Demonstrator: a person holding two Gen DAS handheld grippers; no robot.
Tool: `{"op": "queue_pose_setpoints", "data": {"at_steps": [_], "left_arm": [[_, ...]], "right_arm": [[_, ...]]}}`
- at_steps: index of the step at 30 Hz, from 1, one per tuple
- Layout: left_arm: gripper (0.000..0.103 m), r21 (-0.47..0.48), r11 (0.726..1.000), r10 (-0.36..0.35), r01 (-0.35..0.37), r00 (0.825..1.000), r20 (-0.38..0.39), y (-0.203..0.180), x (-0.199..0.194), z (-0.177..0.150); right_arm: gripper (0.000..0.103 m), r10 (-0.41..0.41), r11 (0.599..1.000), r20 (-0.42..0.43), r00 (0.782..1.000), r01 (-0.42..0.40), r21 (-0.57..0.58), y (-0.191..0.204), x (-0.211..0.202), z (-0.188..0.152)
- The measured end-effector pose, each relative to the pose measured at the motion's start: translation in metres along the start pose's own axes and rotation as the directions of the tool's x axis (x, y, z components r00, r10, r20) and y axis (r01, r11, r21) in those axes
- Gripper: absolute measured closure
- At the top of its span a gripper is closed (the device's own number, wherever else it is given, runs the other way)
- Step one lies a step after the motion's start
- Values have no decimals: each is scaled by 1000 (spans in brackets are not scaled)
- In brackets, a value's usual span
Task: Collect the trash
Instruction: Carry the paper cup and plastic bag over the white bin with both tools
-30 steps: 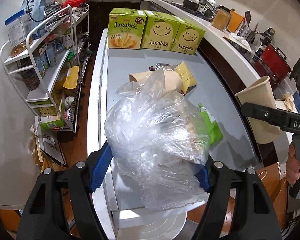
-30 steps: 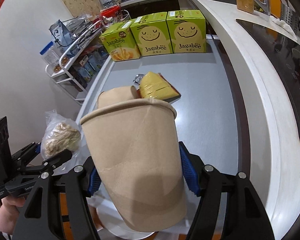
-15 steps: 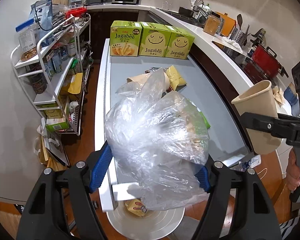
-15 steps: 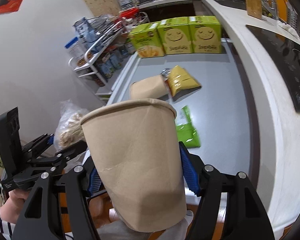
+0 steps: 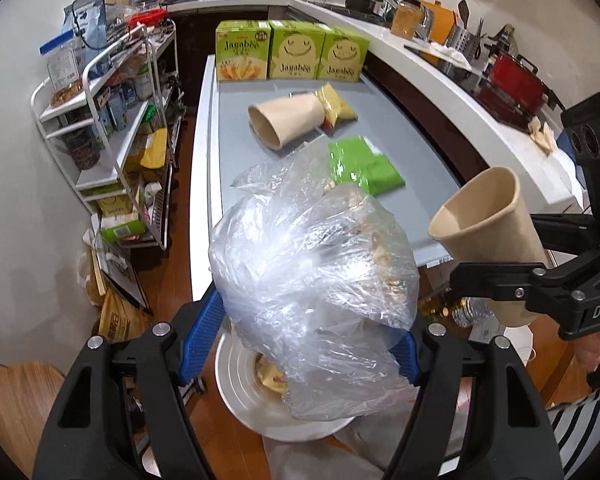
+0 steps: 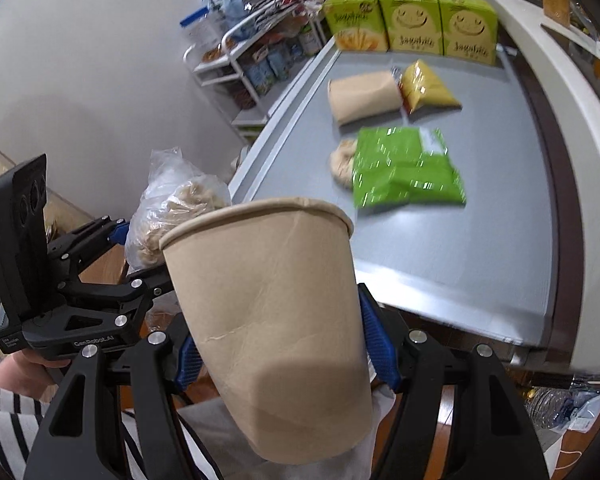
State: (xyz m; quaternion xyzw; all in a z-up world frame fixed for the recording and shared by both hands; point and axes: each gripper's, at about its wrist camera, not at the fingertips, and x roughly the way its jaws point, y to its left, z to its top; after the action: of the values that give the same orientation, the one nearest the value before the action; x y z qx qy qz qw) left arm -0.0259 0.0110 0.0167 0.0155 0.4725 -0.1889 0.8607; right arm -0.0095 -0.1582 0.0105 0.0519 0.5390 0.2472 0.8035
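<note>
My left gripper [image 5: 300, 344] is shut on a clear plastic bag [image 5: 316, 280] with crumbs in it, held off the table's near end above a white bin [image 5: 240, 384] on the floor. The bag also shows in the right wrist view [image 6: 180, 208]. My right gripper [image 6: 276, 344] is shut on a brown paper cup [image 6: 268, 312], tilted, to the right of the bag; the cup also shows in the left wrist view [image 5: 488, 236]. On the grey table [image 5: 420, 184] lie a second paper cup [image 5: 288, 120] on its side, a yellow packet [image 5: 334, 106] and a green wrapper [image 5: 364, 168].
Three green Jagabee boxes [image 5: 292, 56] stand at the table's far end. A white wire rack [image 5: 112, 120] full of goods stands left. A white counter [image 5: 480, 112] with a red pot [image 5: 516, 76] runs along the right. Bags lie on the wooden floor [image 5: 112, 316].
Both grippers have pulled back from the table with their loads, past its near edge. The white bin has come into view under the bag. The cup now tilts more.
</note>
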Motion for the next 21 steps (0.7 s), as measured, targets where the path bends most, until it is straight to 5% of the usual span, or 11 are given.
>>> {"op": "queue_pose_setpoints", "data": {"at_steps": [10, 21], "left_arm": [[30, 0, 1000, 19, -20, 996, -89, 0, 16, -38], [30, 1, 999, 52, -52, 982, -180, 5, 47, -71]], "right_arm": [[38, 1, 1000, -114, 993, 2, 26, -9, 33, -24], [38, -92, 995, -199, 976, 95, 4, -19, 71, -45]]}}
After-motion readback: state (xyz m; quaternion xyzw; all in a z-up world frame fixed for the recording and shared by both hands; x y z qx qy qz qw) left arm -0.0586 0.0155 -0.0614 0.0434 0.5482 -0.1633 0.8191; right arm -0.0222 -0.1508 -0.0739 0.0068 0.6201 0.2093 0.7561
